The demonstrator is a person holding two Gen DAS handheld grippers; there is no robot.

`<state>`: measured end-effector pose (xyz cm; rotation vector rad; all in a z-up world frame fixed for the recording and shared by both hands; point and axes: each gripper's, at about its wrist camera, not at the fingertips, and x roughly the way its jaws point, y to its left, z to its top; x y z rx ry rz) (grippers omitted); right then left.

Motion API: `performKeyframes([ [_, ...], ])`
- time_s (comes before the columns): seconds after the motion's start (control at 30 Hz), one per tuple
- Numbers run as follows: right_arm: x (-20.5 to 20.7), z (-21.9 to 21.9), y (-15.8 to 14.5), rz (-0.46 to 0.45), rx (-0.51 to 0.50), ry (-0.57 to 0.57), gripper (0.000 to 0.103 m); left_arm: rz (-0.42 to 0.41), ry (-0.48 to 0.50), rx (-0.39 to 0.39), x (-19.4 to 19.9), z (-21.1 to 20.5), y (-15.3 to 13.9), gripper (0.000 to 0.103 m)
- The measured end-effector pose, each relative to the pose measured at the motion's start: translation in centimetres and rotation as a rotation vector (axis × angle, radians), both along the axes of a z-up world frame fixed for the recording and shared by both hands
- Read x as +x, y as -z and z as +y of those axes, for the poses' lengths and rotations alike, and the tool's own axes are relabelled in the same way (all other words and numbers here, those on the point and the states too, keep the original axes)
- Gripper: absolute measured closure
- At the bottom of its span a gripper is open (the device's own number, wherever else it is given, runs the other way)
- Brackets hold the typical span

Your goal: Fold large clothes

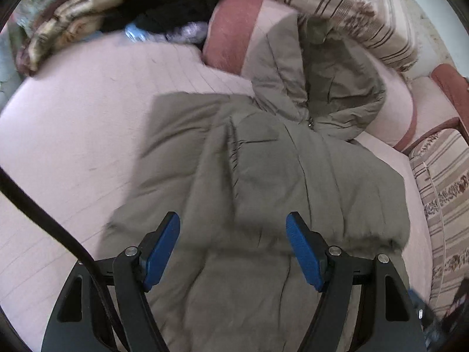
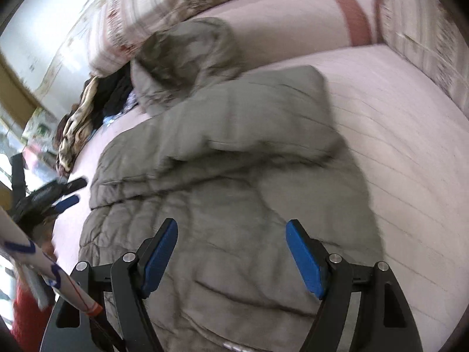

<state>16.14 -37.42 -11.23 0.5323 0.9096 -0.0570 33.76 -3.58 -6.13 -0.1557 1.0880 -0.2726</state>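
Left wrist view shows one grey-green puffer jacket (image 1: pixel 263 170) spread on the pink quilted sofa seat (image 1: pixel 73 135), its hood (image 1: pixel 319 82) lying against one pink bolster cushion (image 1: pixel 234 32), with the left gripper (image 1: pixel 233 249) above it, its two blue-padded fingers spread wide and holding nothing. One brown patterned blanket (image 1: pixel 67 29) and a pile of dark clothes (image 1: pixel 164 8) sit at the far end, well apart from the jacket. The right wrist view has the right gripper (image 2: pixel 231 252) likewise released and empty over the jacket's quilted body, the striped floral back cushion (image 2: pixel 164 8) behind the hood.
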Motion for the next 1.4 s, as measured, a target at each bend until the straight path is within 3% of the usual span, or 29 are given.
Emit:
performKeyframes([
  [0.1, -1.5, -1.6, 0.3, -0.001, 0.002, 0.051, 0.022, 0.082, -0.019, -0.026, 2.3, -1.0, 2.5, 0.034],
  [0.13, -1.9, -2.0, 0.4, -0.002, 0.001, 0.061, 0.022, 0.095, -0.024, -0.053, 2.5, -1.2, 2.8, 0.055],
  [0.17, -2.2, -2.3, 0.4, -0.003, 0.000, 0.073, 0.022, 0.106, -0.013, -0.073, 2.4, -1.4, 2.9, 0.069],
  [0.27, -2.6, -3.0, 0.6, -0.004, -0.014, 0.100, 0.022, 0.072, 0.015, -0.002, 1.4, -2.5, 2.0, 0.081],
  [0.33, -2.5, -3.2, 0.5, -0.009, -0.023, 0.101, 0.022, 0.043, 0.007, 0.001, 0.9, -1.9, 1.1, 0.083],
  [0.47, -1.4, -2.4, -0.5, -0.038, -0.040, 0.086, 0.022, 0.016, -0.083, 0.011, 1.1, 1.3, 0.8, 0.084],
  [0.57, 0.5, -1.3, -1.2, -0.064, -0.060, 0.072, 0.022, 0.060, -0.096, 0.011, 2.0, 2.1, 2.8, 0.082],
  [0.63, 2.6, -0.3, -1.3, -0.068, -0.092, 0.069, 0.023, 0.043, -0.095, 0.033, 2.0, 1.6, 3.2, 0.080],
  [0.83, 8.8, 1.2, 0.8, 0.002, -0.195, 0.091, 0.023, 0.021, -0.101, 0.077, 1.1, 1.4, 2.4, 0.065],
  [0.93, 10.4, 0.5, 2.5, 0.072, -0.196, 0.108, 0.023, 0.023, -0.123, 0.070, -0.7, 3.2, 0.8, 0.063],
  [1.13, 5.9, 0.1, 0.0, 0.019, -0.148, 0.092, 0.023, -0.068, -0.174, 0.060, -7.4, 7.3, -5.1, 0.062],
  [1.33, -1.3, 0.0, -4.8, -0.044, -0.124, 0.069, 0.023, -0.175, -0.155, 0.041, -14.4, 8.8, -11.8, 0.062],
  [1.4, -3.8, -0.1, -7.3, -0.091, -0.116, 0.069, 0.023, -0.217, -0.149, -0.005, -17.1, 9.2, -14.7, 0.062],
])
